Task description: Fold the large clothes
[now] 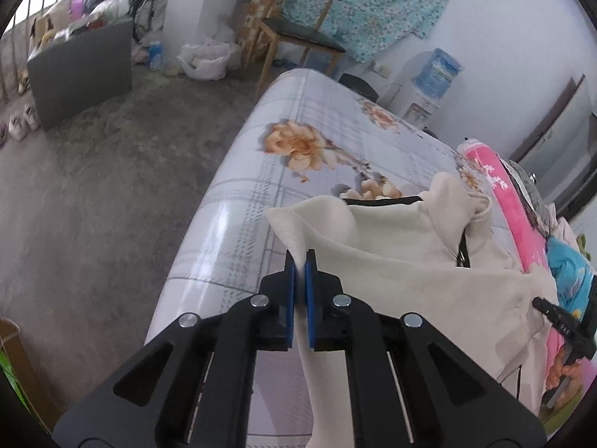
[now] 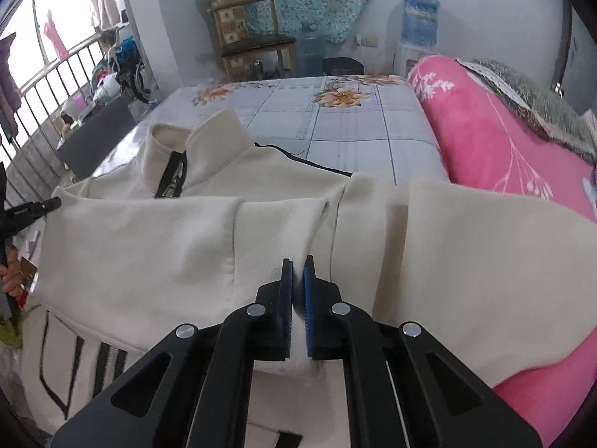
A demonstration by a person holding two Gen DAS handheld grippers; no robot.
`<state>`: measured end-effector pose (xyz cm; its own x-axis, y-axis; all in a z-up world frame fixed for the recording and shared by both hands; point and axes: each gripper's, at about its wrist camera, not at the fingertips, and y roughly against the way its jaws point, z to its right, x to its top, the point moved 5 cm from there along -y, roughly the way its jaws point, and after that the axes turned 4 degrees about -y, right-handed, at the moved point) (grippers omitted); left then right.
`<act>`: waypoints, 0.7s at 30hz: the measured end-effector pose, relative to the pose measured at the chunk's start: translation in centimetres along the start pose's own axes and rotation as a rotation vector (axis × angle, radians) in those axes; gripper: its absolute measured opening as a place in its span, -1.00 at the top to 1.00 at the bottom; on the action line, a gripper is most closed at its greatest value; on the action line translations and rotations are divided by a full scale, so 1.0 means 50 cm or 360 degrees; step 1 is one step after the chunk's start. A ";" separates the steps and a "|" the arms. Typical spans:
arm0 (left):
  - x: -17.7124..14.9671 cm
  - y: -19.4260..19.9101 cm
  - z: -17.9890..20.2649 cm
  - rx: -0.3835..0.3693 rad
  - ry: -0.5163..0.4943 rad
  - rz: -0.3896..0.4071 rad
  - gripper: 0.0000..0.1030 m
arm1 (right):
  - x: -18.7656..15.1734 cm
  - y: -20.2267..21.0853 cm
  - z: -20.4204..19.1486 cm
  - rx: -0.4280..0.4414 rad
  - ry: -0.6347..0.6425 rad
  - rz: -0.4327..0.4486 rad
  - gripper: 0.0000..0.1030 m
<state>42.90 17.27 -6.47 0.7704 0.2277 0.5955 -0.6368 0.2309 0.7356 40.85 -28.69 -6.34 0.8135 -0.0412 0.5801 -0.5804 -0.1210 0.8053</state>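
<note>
A cream zip-up jacket [image 2: 156, 246] with black trim lies spread on a bed covered by a pale floral sheet [image 2: 347, 127]. My left gripper [image 1: 300, 261] is shut on a ribbed cuff edge of the jacket [image 1: 391, 261] near the bed's left side. My right gripper [image 2: 297, 267] is shut on a fold of the cream fabric at a sleeve lying across the body. The jacket's collar [image 2: 209, 138] and black zipper [image 2: 173, 177] sit further back. The right gripper's tip [image 1: 556, 313] shows at the right edge of the left wrist view, and the left one's tip [image 2: 33, 209] at the left edge of the right wrist view.
A pink blanket [image 2: 503, 156] is rolled along the bed's right side. Beyond the bed stand a wooden chair [image 1: 298, 37] and a water dispenser [image 2: 418, 26]. A grey box [image 1: 82, 71] sits on the concrete floor [image 1: 112, 186] left of the bed. A hand [image 2: 11, 272] holds the left gripper.
</note>
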 end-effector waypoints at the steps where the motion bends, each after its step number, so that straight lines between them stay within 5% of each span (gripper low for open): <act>1: -0.004 -0.007 -0.007 -0.0002 0.0033 -0.0009 0.91 | -0.002 -0.016 0.001 -0.0020 0.0013 -0.0025 0.89; 6: -0.015 -0.022 -0.020 0.0023 0.0057 -0.0018 0.91 | -0.024 -0.079 0.011 -0.0040 0.0033 -0.0106 0.86; 8: -0.016 -0.024 -0.020 0.0040 0.0047 -0.0022 0.89 | -0.023 -0.078 0.014 -0.0050 0.0040 -0.0096 0.64; 11: -0.015 -0.019 -0.019 0.0078 0.0019 -0.0029 0.71 | -0.022 -0.069 0.034 0.0000 -0.0064 -0.0145 0.47; 14: -0.010 0.019 -0.016 0.0125 -0.0018 0.0045 0.33 | -0.016 -0.031 0.047 -0.0008 -0.0133 -0.0096 0.31; 18: -0.021 0.080 0.032 0.0091 -0.0216 0.0123 0.31 | -0.009 0.019 0.017 0.0083 -0.0079 -0.0013 0.28; 21: -0.073 0.102 0.103 -0.0059 -0.0408 0.0028 0.28 | -0.018 0.005 -0.030 0.0169 0.0007 -0.0070 0.26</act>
<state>37.01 12.72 -3.24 0.7388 -0.0142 0.6738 -0.6471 0.2645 0.7151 39.92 -27.17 -6.47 0.8377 -0.0294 0.5453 -0.5369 -0.2269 0.8126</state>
